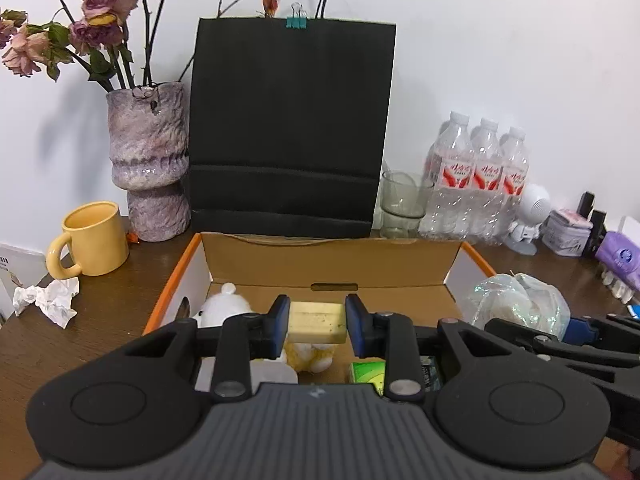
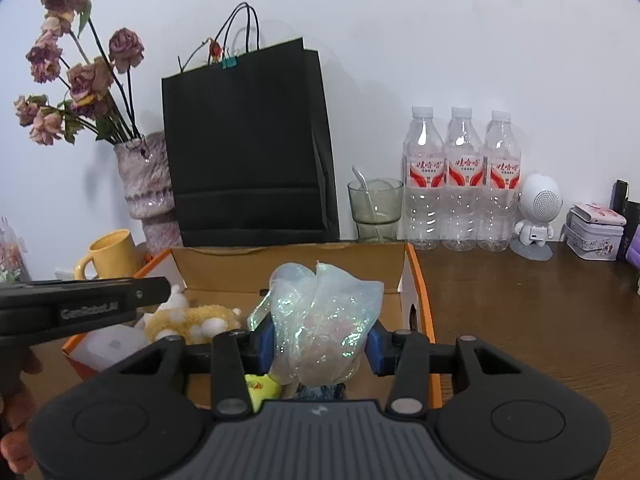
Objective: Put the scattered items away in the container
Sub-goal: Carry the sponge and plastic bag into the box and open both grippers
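— Dark wooden table [image 2: 520,300], white wall behind; where's the cardboard box [image 1: 332,260]?

— In front of the black paper bag [image 1: 288,128], open, with a yellow plush toy [image 2: 192,320] and a green carton [image 1: 366,376] inside.

— And the tongs?

— Left gripper [image 1: 317,328] is clamped on a pale yellow block [image 1: 316,322] above the box. Right gripper [image 2: 320,346] pinches a crinkled iridescent bag [image 2: 320,320], also over the box.

— Anything loose?

— Crumpled paper [image 1: 48,300], left of the box by the yellow mug [image 1: 90,240].
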A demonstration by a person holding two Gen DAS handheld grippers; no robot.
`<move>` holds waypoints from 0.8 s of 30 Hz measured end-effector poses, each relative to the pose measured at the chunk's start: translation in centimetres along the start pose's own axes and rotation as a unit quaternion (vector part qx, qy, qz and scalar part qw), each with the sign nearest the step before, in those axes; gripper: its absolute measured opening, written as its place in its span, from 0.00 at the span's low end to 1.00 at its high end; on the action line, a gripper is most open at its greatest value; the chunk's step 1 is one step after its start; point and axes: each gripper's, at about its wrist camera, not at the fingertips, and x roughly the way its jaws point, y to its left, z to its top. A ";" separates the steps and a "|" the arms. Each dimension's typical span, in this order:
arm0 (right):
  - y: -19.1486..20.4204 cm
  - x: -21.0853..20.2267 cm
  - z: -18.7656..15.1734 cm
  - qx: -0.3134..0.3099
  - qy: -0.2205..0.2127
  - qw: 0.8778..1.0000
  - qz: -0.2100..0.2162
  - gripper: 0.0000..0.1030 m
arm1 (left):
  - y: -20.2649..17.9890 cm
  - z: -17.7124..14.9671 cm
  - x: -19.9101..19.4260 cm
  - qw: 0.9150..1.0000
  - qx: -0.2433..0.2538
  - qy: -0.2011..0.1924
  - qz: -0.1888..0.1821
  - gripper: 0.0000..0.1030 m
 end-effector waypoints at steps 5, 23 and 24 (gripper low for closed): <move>-0.3 1.1 -0.4 -0.005 0.020 1.000 0.003 0.49 | -0.3 -0.3 0.7 0.999 0.003 -0.003 0.045 0.35; 0.9 1.0 -0.4 -0.030 0.040 0.999 -0.003 1.00 | 2.1 -0.3 -2.2 0.997 -0.007 -0.022 0.074 1.00; 0.9 0.9 -0.4 -0.031 0.039 0.999 -0.003 1.00 | 2.1 -0.3 -2.2 0.997 -0.007 -0.022 0.073 1.00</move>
